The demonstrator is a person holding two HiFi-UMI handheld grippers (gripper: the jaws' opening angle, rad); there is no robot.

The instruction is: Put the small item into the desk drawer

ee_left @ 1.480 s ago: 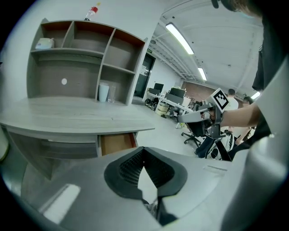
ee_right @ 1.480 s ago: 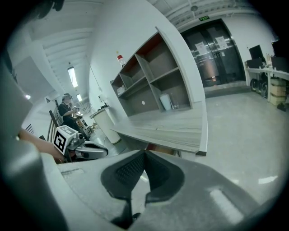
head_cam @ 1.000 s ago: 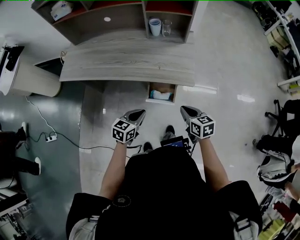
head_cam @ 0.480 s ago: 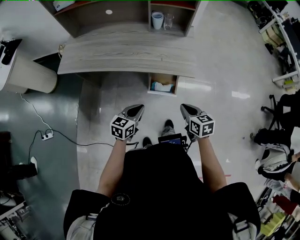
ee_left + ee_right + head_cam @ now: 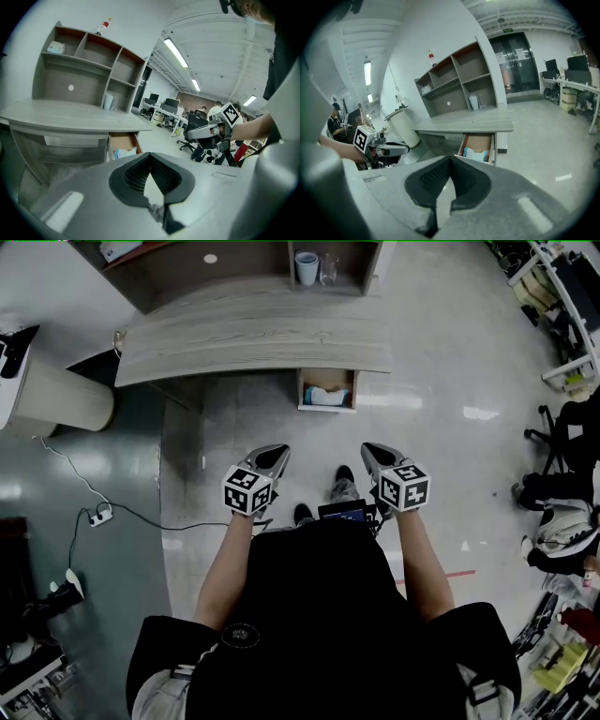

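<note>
This is an open-plan office. A long grey wood-look table (image 5: 253,338) with an open drawer (image 5: 328,390) stands on a glossy pale floor (image 5: 450,371), backed by a cubby shelf (image 5: 234,273). Beyond it are further tables with monitors (image 5: 165,104) and black swivel chairs (image 5: 555,435), under long strip lights (image 5: 177,50) on a bare ceiling. Glass double doors (image 5: 516,61) sit below a green exit sign (image 5: 507,30). A power strip (image 5: 97,516) lies on the floor with its cable.

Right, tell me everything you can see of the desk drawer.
The desk drawer stands pulled out from under the grey wood-look desk, near the right end of its top in the head view. It is an open box, pale on the outside and brown inside. A light blue and white item lies in it.
</note>
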